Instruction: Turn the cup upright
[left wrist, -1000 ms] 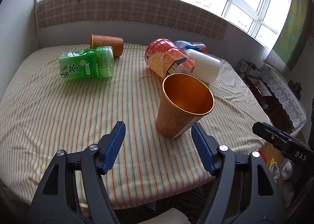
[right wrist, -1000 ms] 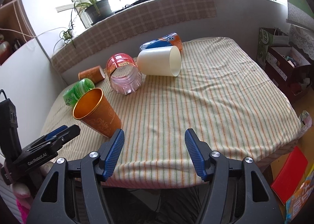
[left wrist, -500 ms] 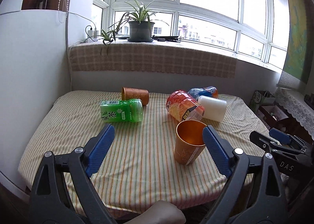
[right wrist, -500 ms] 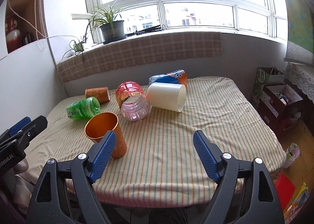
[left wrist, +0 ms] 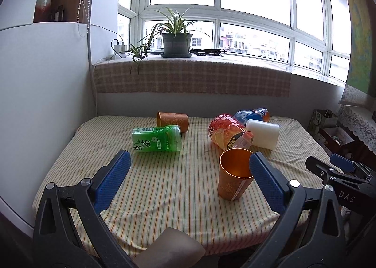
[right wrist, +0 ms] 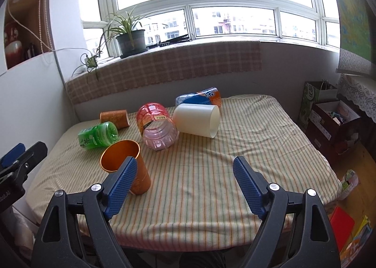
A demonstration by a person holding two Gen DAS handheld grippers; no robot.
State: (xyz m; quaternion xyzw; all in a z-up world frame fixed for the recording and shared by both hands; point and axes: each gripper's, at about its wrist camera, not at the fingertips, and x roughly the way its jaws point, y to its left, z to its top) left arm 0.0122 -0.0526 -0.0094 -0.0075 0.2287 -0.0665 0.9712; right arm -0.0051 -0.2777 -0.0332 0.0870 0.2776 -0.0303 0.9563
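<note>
An orange metallic cup (left wrist: 231, 178) stands upright, mouth up, on the striped tablecloth near the front edge; it also shows in the right wrist view (right wrist: 127, 164). My left gripper (left wrist: 188, 181) is open and empty, held back from the table, its right finger overlapping the cup's rim in the image. My right gripper (right wrist: 185, 188) is open and empty, its left finger in front of the cup. Each gripper shows at the edge of the other's view.
Lying on their sides on the table (left wrist: 164, 192): a green tea bottle (left wrist: 157, 142), a second orange cup (left wrist: 172, 120), a red jar (left wrist: 229, 135), a white cup (left wrist: 263, 133) and a blue-orange bottle (left wrist: 252, 113). Boxes (right wrist: 333, 122) stand on the floor at right.
Both grippers have pulled back and risen away from the table. The orange cup stays upright where it stood, now farther off. Both grippers stay open.
</note>
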